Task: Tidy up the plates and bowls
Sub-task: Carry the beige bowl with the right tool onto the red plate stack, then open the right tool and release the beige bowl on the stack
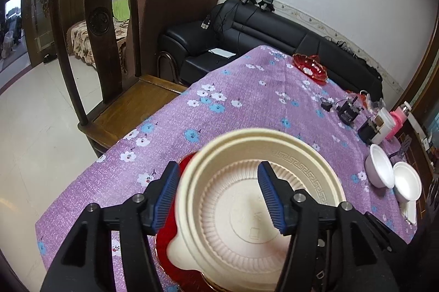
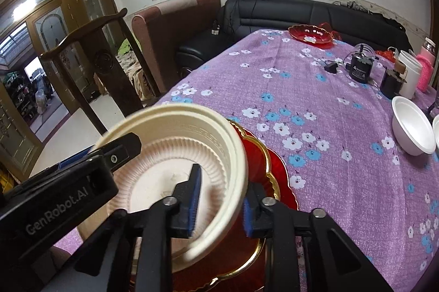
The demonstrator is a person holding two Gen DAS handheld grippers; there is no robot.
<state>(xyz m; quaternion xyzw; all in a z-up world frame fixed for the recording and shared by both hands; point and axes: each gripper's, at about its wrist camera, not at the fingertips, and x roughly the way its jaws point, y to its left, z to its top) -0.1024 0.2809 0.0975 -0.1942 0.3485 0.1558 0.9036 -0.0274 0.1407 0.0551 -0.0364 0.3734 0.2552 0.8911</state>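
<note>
1. Living room: black sofa (image 1: pixel 274 28) at 12 o'clock behind the table (image 1: pixel 247 100), wooden chair (image 1: pixel 104 45) at 10 o'clock. Table carries a purple floral cloth.

2. Cream bowl (image 1: pixel 255 198) sits at 6 o'clock in both views, lifted and tilted over a red plate (image 2: pixel 269 168) with a gold rim. Cannot tell whether the bowl's underside touches the plate.

3. Left hand-held gripper (image 1: pixel 219 198): jaws roughly half open, straddling the bowl's left wall, one pad (image 1: pixel 167 196) outside and one inside. Pads look close to the wall, but contact is not confirmed; grip state cannot be told.

4. Right hand-held gripper (image 2: pixel 219 204): jaws narrowed across the bowl's right wall, one pad inside, one outside against the rim. Judged to be clamped on the bowl.

5. Two white bowls (image 1: pixel 380 166) stand side by side, touching, at 3 o'clock near the table's right edge. A second red plate (image 1: pixel 310 67) lies at 1 o'clock, far end, well apart from the near one.

6. Clutter between 1 and 3 o'clock: black device (image 2: pixel 360 70), white cup (image 2: pixel 410 72), pink bottle (image 2: pixel 426 67).

7. Progress, judged: early to middle. Cream bowl is in hand and not yet placed. White bowls not nested, red plates not stacked. Grouping of like items remains.
</note>
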